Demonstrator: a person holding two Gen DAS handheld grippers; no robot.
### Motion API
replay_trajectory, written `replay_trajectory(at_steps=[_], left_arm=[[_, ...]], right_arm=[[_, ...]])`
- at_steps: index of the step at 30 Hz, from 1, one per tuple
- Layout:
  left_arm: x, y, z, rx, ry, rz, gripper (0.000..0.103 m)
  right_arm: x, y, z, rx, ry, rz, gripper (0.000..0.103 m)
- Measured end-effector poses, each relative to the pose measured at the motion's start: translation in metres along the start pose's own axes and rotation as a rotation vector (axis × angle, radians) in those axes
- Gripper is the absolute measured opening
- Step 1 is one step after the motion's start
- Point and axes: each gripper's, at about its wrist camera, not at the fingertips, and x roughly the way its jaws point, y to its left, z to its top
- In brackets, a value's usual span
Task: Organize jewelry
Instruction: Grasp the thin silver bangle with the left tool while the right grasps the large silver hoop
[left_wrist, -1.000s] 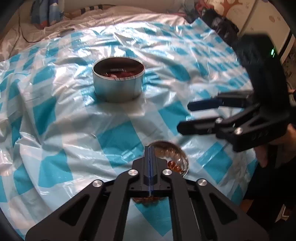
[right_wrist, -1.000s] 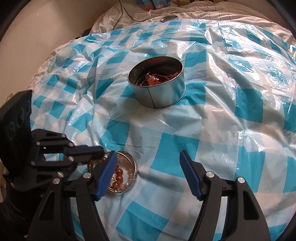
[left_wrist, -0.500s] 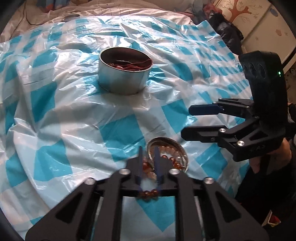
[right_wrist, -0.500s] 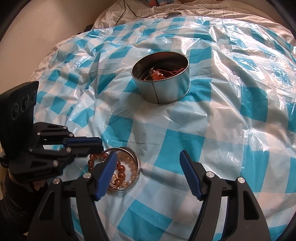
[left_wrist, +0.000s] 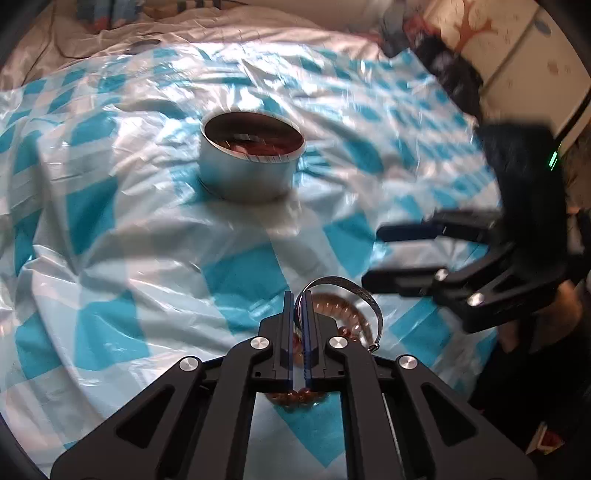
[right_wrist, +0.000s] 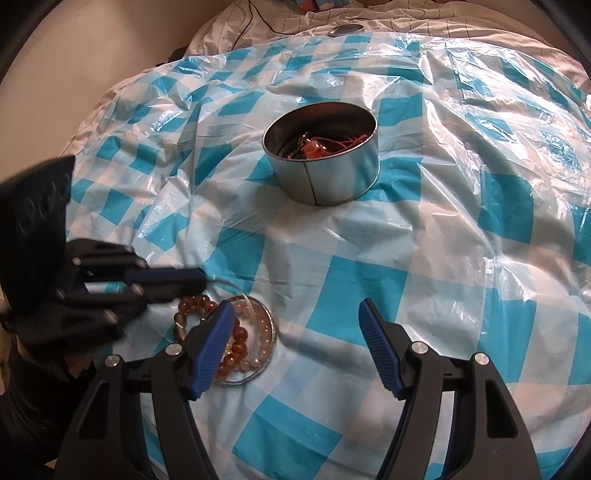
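My left gripper (left_wrist: 298, 295) is shut on a thin silver bangle (left_wrist: 354, 288), which arcs up and to the right from its tips. Just below lies a small glass dish (right_wrist: 271, 332) with amber bead bracelets (right_wrist: 236, 336), also seen as beads (left_wrist: 343, 314) in the left wrist view. In the right wrist view the left gripper (right_wrist: 202, 278) comes in from the left, the bangle (right_wrist: 243, 295) curving off its tip. My right gripper (right_wrist: 295, 325) stands open beside the dish, nothing between its fingers; it shows again as the right gripper (left_wrist: 380, 256). Farther back sits a round metal tin (right_wrist: 321, 166) holding reddish jewelry.
A crinkled blue-and-white checked plastic sheet (right_wrist: 369, 280) covers a soft bed. A small round metal lid (right_wrist: 345, 29) and a black cable (right_wrist: 258, 22) lie at the far edge. A pale wall (right_wrist: 92, 55) stands left; a decorated cabinet (left_wrist: 498, 44) stands right. A hand (left_wrist: 557, 310) holds the right gripper.
My left gripper parted its jaws slightly over the dish, then shut on the silver bangle, which now stands raised out of the beads. The right gripper has stayed put and open.
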Motion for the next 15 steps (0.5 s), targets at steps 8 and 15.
replay_trajectory(at_steps=[8,15], left_arm=[[-0.035,0.034,0.01,-0.093,-0.093,0.022,0.003],[-0.039,0.044,0.012,-0.12,-0.114,0.032,0.004]], right_arm=[[0.01,0.017,-0.004,-0.086,0.024,0.065,0.07],[0.027,0.059,-0.015,-0.247,0.023,-0.032,0.087]])
